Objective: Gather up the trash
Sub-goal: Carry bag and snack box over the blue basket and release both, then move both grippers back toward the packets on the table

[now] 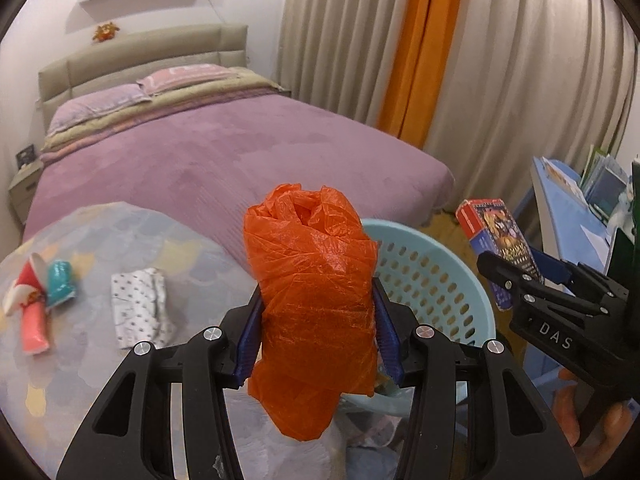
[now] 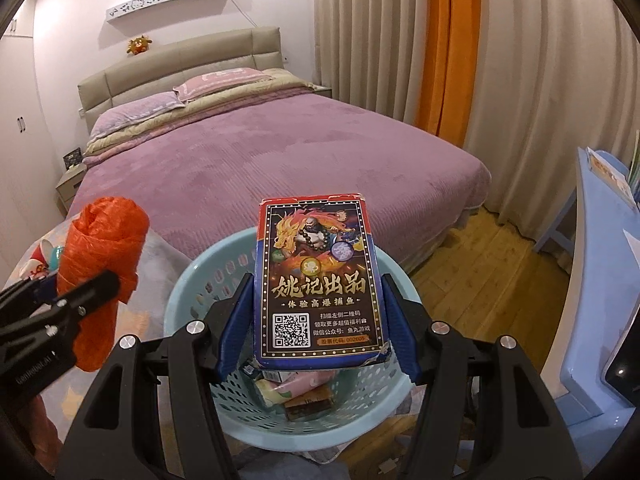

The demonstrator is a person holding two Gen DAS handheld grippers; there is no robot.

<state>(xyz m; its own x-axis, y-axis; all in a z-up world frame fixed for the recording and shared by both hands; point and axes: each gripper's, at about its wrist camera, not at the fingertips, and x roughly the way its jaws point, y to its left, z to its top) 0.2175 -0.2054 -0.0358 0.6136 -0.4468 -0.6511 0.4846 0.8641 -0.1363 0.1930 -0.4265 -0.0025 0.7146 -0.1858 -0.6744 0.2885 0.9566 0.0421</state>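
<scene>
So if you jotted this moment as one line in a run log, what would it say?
left gripper: shut on orange bag | right gripper: shut on card box | both near blue basket, trash inside

The bag (image 1: 312, 304) was thin orange plastic film, crinkled and faintly glossy. The box (image 2: 318, 280) was printed card with a slight sheen, its edges scuffed. The basket (image 2: 188, 280) was pale blue plastic, smooth and perforated. Both tools, left (image 1: 316, 332) and right (image 2: 316, 328), were matt black plastic with shiny metal bolt heads and ribbed blue pads (image 2: 234, 332). The bedspread (image 2: 280, 152) looked like soft, matt purple plush with faint ribbing. The curtains (image 2: 380, 52) were matt, pleated cloth. The floor (image 2: 492, 264) was pale wood plank with a low sheen. The cups (image 1: 40, 292) looked like crushed, coated paper. The headboard (image 2: 180, 64) was padded and smooth.
</scene>
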